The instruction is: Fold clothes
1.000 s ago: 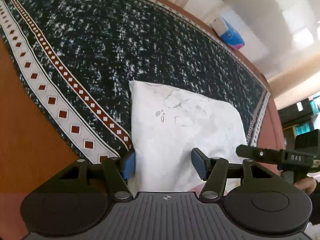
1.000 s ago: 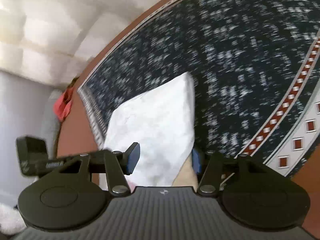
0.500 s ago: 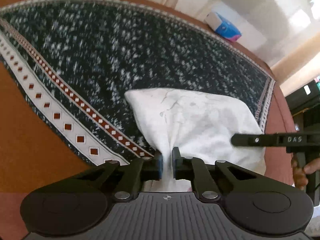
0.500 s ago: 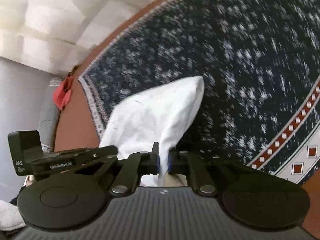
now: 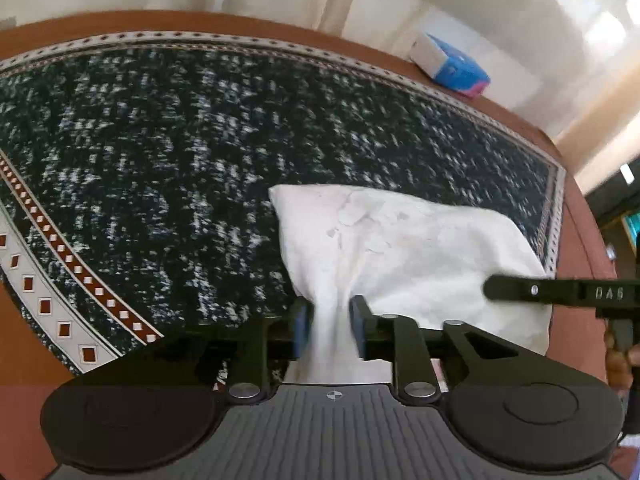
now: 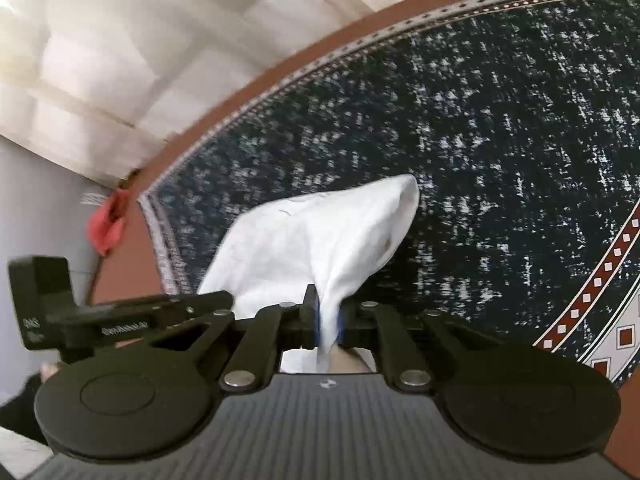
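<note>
A white garment [image 5: 400,248] with a faint print lies partly folded on a dark speckled cloth [image 5: 160,160]. My left gripper [image 5: 329,320] is shut on its near edge, and the fabric bunches between the blue pads. My right gripper [image 6: 329,320] is shut on the other near corner of the garment [image 6: 312,236] and lifts it, so the cloth tents upward. The right gripper also shows in the left wrist view [image 5: 560,294] at the right, and the left gripper shows in the right wrist view [image 6: 120,320] at the left.
The dark cloth has a white and red diamond border [image 5: 60,280] and covers a brown table [image 5: 580,240]. A blue and white tissue pack [image 5: 452,64] lies at the table's far edge. A red item [image 6: 108,228] lies off the table's side.
Both grippers closed on the garment's near edge, which lay flat a second ago. They have since raised it and carried it forward, so the fabric now bunches and tents.
</note>
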The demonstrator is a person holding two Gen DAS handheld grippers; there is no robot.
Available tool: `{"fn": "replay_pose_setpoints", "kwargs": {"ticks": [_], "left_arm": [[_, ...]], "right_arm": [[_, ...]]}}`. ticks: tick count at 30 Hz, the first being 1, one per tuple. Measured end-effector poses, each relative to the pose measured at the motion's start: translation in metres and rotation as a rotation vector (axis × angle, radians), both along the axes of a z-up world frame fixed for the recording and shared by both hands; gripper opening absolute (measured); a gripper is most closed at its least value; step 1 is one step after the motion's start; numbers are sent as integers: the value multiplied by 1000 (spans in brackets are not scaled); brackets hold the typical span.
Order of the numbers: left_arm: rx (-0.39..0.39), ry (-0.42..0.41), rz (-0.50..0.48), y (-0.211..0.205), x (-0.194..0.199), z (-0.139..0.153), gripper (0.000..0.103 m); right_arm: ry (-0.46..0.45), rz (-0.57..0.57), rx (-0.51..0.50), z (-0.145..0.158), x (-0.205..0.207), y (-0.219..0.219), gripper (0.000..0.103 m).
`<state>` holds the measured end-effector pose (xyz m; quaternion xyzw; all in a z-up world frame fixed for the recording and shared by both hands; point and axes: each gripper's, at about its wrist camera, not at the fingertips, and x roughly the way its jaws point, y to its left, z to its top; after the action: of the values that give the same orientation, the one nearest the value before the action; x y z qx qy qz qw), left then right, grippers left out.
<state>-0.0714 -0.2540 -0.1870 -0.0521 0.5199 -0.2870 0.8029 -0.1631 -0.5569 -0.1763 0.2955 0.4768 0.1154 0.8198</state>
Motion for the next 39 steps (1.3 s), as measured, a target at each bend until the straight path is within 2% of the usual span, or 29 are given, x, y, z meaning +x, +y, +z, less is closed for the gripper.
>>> {"fn": "replay_pose_setpoints", "kwargs": {"ticks": [1, 2, 4, 7, 10, 12, 13, 14, 15, 16, 21, 27, 30, 34, 39], "left_arm": [[-9, 0, 18, 4, 0, 0, 58], [-19, 1, 37, 8, 1, 0, 58], [-54, 40, 75, 18, 7, -5, 58], [-91, 100, 87, 21, 15, -14, 55], [-90, 98, 29, 10, 13, -17, 55], [-104, 104, 2, 5, 13, -17, 55], [-111, 113, -6, 4, 13, -18, 47], [-109, 110, -19, 2, 13, -18, 40], [-106, 105, -34, 1, 13, -18, 21], [-103, 100, -49, -1, 13, -18, 12], [-129, 72, -87, -3, 13, -6, 8], [-171, -20, -109, -25, 15, 32, 8], [-185, -68, -110, -52, 16, 52, 8], [-202, -123, -110, -109, 12, 75, 8], [-199, -172, -97, -208, 0, 96, 8]], "right_arm": [[-1, -1, -6, 0, -1, -1, 18], [-2, -2, -8, -1, -1, -1, 26], [3, -6, -13, -2, -3, -1, 34], [28, -2, -9, -9, -3, -1, 34], [51, -6, -11, -16, -4, 5, 34], [52, -11, -6, -17, -5, 10, 34], [56, -17, -1, -17, -5, 12, 28], [63, -19, 3, -18, -4, 13, 18], [69, -20, 8, -19, -4, 15, 14], [70, -27, 7, -18, -4, 16, 13], [35, -57, -3, 1, -11, 16, 11], [-60, -65, -8, 35, -19, -1, 11], [-116, -65, -8, 52, -18, -24, 11], [-196, -49, -19, 73, -17, -71, 11], [-267, -15, -39, 94, -15, -159, 11]]}}
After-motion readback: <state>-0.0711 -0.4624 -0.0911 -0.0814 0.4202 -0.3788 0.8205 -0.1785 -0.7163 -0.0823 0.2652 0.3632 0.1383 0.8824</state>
